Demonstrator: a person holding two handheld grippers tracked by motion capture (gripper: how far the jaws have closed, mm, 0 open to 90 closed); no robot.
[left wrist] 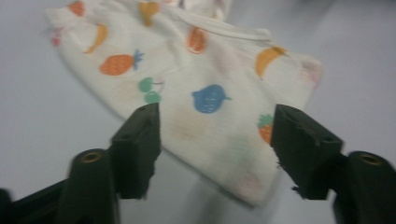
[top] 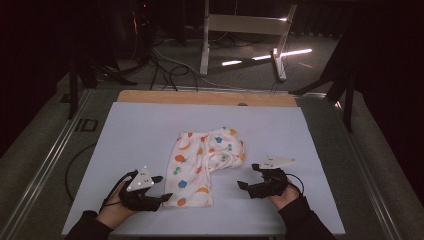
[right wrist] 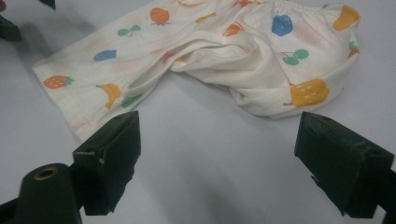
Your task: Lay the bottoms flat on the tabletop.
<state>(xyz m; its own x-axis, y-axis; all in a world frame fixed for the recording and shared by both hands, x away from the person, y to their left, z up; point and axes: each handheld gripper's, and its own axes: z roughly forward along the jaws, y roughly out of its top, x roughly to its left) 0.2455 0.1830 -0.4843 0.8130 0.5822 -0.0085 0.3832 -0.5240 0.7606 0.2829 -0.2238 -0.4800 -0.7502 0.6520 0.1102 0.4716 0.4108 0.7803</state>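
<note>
Cream shorts [top: 202, 162] with fruit print lying on the pale counter [top: 125, 140], roughly centre, slightly toward the near edge. One leg flat, running toward the near edge; other leg bunched and folded over at the far-right side. Waistband on the far side.

Left gripper [top: 162, 187] held in left hand [top: 115, 210] at near-left, just beside the hem of the flat leg. Fingers [left wrist: 137, 149] spread wide, nothing between them. In left gripper view, hem corner sits in front of the gap between the fingers, blue fruit and orange strawberry print visible on the cloth [left wrist: 205, 107]; contact with cloth can't be confirmed.

Right gripper [top: 250, 176] held in right hand [top: 282, 197] at near-right, near the bunched leg, apart from it. Fingers [right wrist: 109, 161] spread wide, empty. In right gripper view, bare counter between the fingers, shorts [right wrist: 210, 51] beyond them, clear of both.

Wooden strip [top: 207, 97] along the counter's far edge. Dark floor beyond, with cables [top: 165, 67] and a white frame [top: 245, 30].
</note>
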